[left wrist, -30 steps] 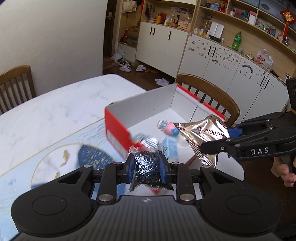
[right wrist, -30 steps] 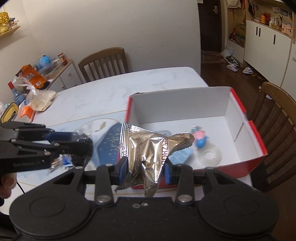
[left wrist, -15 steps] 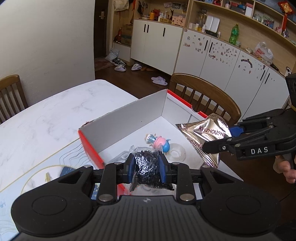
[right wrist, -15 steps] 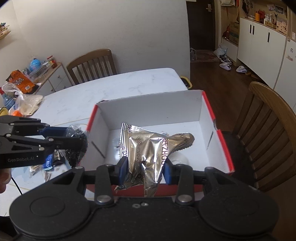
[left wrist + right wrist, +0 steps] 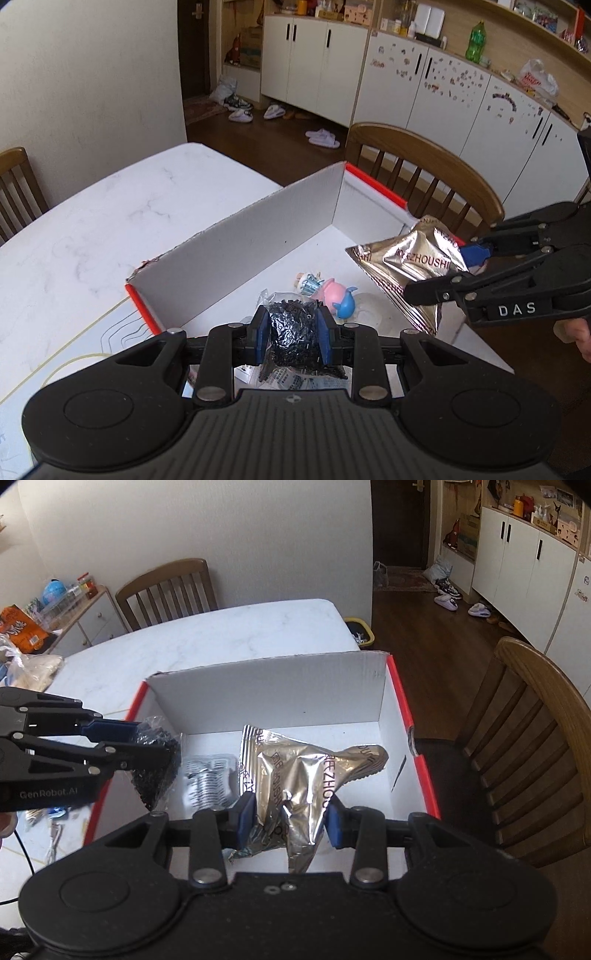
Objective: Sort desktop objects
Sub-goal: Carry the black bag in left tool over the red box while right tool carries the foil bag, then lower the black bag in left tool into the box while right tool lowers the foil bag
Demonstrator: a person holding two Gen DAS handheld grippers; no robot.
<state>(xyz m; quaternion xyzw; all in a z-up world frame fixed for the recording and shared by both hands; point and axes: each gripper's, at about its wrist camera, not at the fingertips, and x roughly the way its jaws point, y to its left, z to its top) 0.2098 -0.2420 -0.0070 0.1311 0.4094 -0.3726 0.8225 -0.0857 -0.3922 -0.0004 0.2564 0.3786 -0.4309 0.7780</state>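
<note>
Both grippers loaded, hanging over the box

My left gripper is clamped on a bag of black bits, my right gripper pinches a gold foil packet; both are held above the red-edged box with the pink toy inside.

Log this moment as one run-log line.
left gripper: shut on clear bag of black bits | right gripper: shut on crinkled silver foil packet | both over red-rimmed white cardboard box | nothing released
</note>
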